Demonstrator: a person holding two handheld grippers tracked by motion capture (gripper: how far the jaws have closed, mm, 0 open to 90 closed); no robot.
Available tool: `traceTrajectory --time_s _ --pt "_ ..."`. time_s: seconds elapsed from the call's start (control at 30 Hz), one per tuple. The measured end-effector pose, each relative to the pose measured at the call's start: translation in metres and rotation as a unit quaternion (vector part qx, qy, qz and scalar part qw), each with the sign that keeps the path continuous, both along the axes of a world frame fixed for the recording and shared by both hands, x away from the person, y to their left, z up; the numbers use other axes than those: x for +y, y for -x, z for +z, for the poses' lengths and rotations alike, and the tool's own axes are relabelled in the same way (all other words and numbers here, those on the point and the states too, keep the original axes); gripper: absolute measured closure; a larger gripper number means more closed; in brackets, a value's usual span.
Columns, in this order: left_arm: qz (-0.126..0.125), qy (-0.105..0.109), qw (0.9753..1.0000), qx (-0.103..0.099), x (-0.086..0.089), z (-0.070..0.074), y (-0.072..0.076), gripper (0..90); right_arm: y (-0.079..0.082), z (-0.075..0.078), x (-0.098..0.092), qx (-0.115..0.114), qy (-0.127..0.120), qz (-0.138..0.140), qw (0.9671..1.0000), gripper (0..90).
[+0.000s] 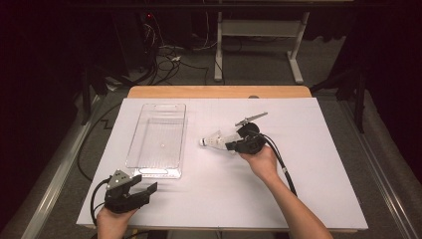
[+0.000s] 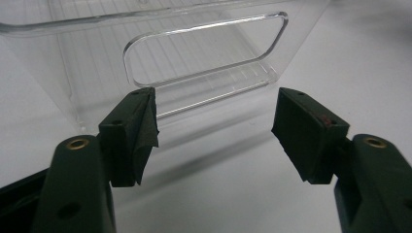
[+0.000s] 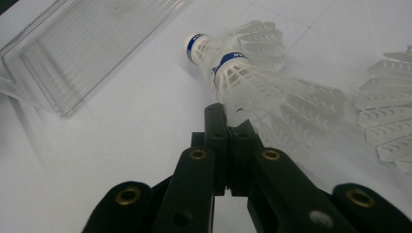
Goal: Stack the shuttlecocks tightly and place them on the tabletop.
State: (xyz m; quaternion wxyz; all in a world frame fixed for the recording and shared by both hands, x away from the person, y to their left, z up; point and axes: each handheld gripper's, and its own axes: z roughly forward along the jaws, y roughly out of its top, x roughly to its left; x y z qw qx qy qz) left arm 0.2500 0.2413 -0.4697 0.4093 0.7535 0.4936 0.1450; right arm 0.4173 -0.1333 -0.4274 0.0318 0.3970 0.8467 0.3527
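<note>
White plastic shuttlecocks [image 1: 214,141] with blue bands lie on the white table right of a clear plastic bin [image 1: 157,142]. In the right gripper view they look like two nested ones [image 3: 233,68]. My right gripper [image 3: 226,121] is shut, with the edge of the shuttlecock skirt pinched at its tips. In the high view the right gripper [image 1: 233,145] sits just right of the shuttlecocks. My left gripper [image 1: 145,183] rests near the table's front left, open, below the bin. In its own view the left gripper [image 2: 216,131] faces the bin's handle cutout [image 2: 204,48] with nothing between the jaws.
Another white feathered skirt [image 3: 388,111] lies at the right edge of the right gripper view. The white mat [image 1: 308,164] covers a wooden table. Cables and a desk frame [image 1: 259,45] stand on the floor beyond the table's far edge.
</note>
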Motion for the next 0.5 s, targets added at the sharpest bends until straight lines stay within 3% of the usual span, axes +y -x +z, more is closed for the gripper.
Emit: traceTrajectory --time_s 0.5 --pt "-0.001 0.0 1.0 0.0 -0.0001 0.0 0.0001 33.6 -0.0029 -0.0041 0.0062 0.005 0.003 0.007 1.0 90.0"
